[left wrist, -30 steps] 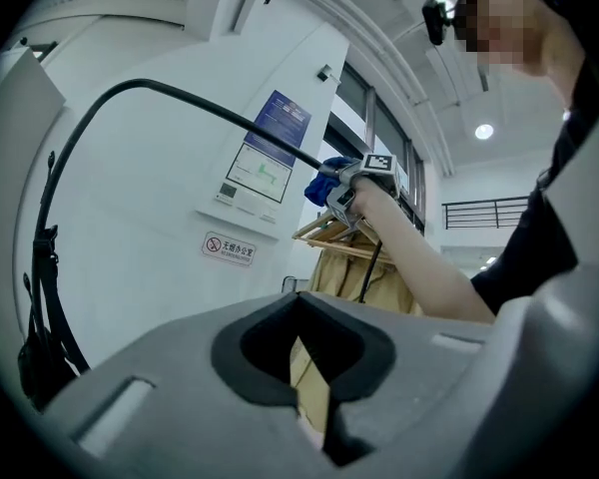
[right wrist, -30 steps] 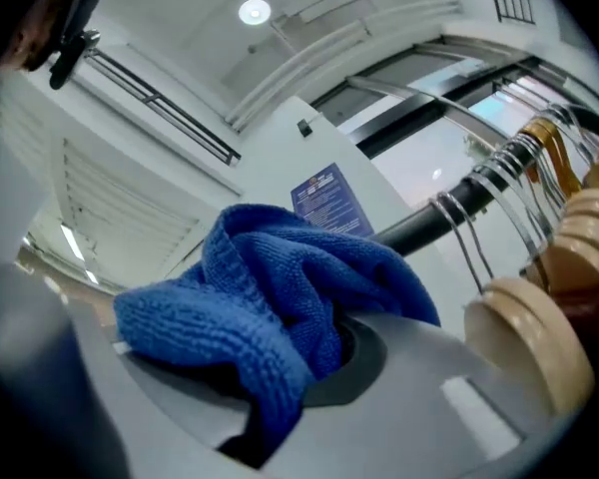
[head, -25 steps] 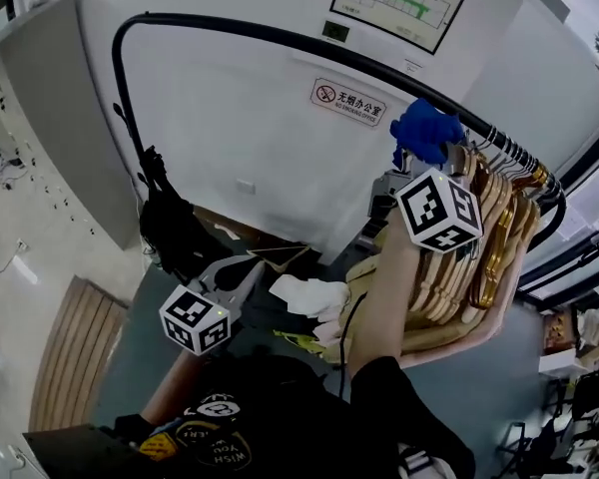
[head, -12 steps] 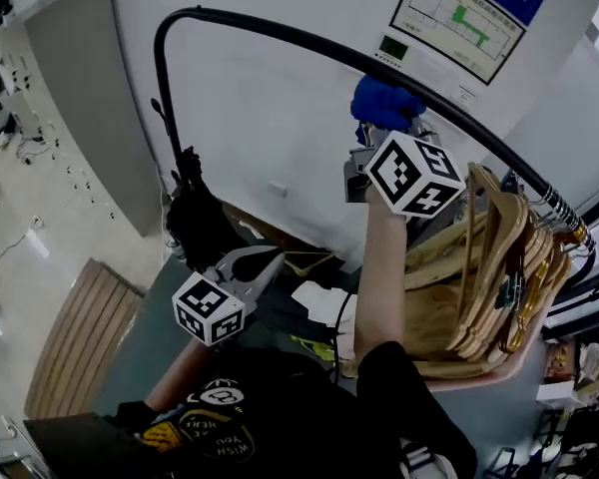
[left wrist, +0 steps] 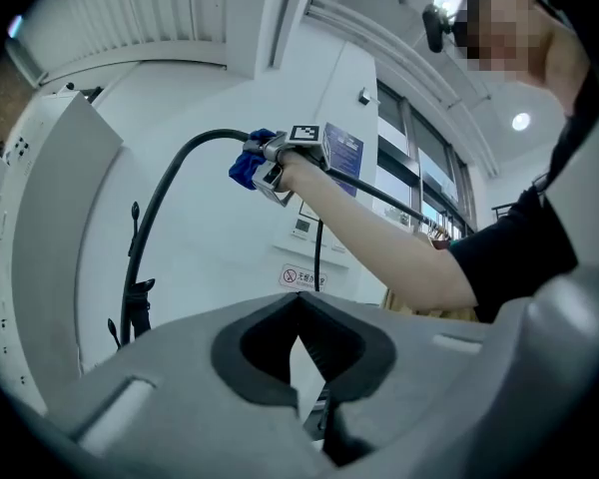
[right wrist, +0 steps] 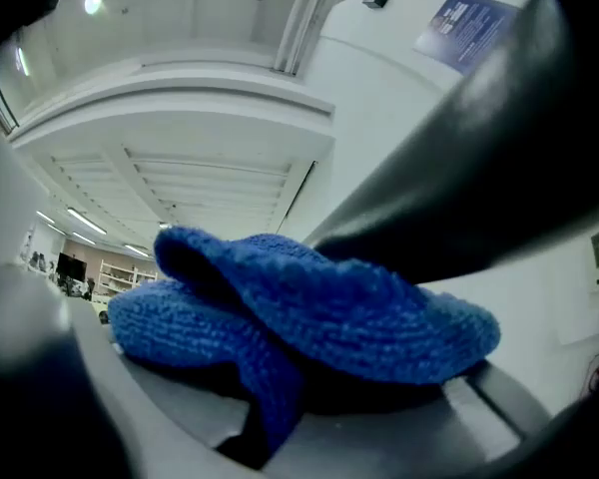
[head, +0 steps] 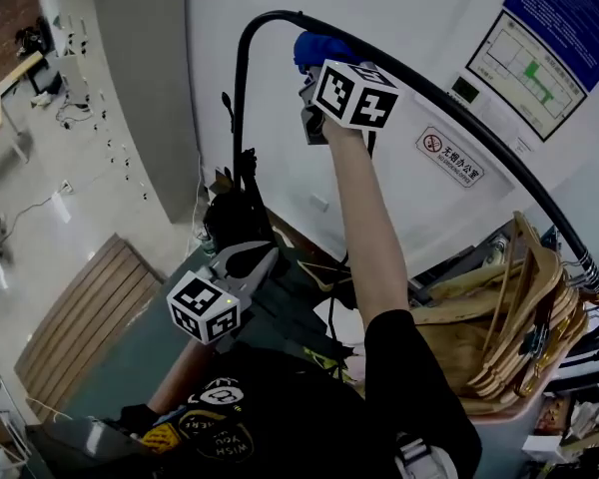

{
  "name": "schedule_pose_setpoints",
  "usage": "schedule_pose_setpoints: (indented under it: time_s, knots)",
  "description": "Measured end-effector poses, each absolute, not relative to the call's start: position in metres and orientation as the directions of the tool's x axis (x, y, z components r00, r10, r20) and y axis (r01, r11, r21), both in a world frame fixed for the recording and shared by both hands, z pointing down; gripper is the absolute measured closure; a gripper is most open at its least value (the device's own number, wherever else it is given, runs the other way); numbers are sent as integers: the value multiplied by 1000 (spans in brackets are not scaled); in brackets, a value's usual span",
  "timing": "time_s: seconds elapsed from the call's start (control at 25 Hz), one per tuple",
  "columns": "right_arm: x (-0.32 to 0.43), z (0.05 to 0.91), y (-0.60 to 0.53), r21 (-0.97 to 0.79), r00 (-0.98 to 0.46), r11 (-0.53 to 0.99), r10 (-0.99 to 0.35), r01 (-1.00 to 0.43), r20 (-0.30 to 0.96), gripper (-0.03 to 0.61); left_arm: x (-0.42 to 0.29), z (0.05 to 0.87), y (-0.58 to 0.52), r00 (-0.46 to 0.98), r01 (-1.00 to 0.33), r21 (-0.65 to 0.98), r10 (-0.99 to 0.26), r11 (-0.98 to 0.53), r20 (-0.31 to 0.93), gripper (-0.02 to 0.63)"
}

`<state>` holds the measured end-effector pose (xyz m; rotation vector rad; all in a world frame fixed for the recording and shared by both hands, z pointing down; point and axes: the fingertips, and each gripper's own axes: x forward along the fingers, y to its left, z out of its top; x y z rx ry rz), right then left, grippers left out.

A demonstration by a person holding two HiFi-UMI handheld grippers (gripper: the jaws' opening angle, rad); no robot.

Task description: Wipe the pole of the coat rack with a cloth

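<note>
The coat rack's black pole (head: 459, 113) arches from a vertical left leg (head: 241, 108) across to the right. A blue cloth (head: 317, 48) presses against the pole near the top of its left bend, with my right gripper (head: 314, 73) shut on it. The right gripper view is filled by the blue cloth (right wrist: 299, 317) lying under the dark pole (right wrist: 479, 198). My left gripper (head: 248, 263) hangs low by my body, shut and holding nothing. From the left gripper view the cloth (left wrist: 248, 164) shows on the pole (left wrist: 165, 203).
Wooden hangers (head: 509, 337) crowd the pole's right end. A dark bag (head: 235, 218) hangs by the rack's left leg. A white wall with a notice (head: 454, 158) and a chart (head: 524, 68) stands behind. A wooden slatted panel (head: 85, 312) lies on the floor at left.
My right gripper has carried the blue cloth leftward along the pole, from near the hangers to the top of the left bend. The left gripper has stayed low.
</note>
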<state>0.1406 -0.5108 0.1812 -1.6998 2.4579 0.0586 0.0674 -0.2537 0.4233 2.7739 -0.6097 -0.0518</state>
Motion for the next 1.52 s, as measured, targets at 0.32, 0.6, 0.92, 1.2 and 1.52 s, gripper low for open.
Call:
schedule_pose_setpoints:
  time_s: [0.32,0.6,0.92,1.2,1.52]
  knots:
    - [215,178,-414,-66,-279,294,-944,-954,-176,555,100,440,-249,961,-274,335,-268,-901,65,615]
    - [364,173,-256,-51,51,-42,-977,-998,-208,555,189,442,-198,998,-19,314,3,-949,69,615]
    - [483,173,-127,-180,400,-364,-882,-914,-250,552,240,447,-129,975,176,322,210,-930,73,615]
    - [437,176,-198,-158,249,-215,-938,-964,-241,557,223,451,-142,992,68,317,98,-946,82,615]
    - [301,177,-352,-116,-99,124,-975,-985,-199,557,118,437,-233,953,-301,284,-292,-910,75,615]
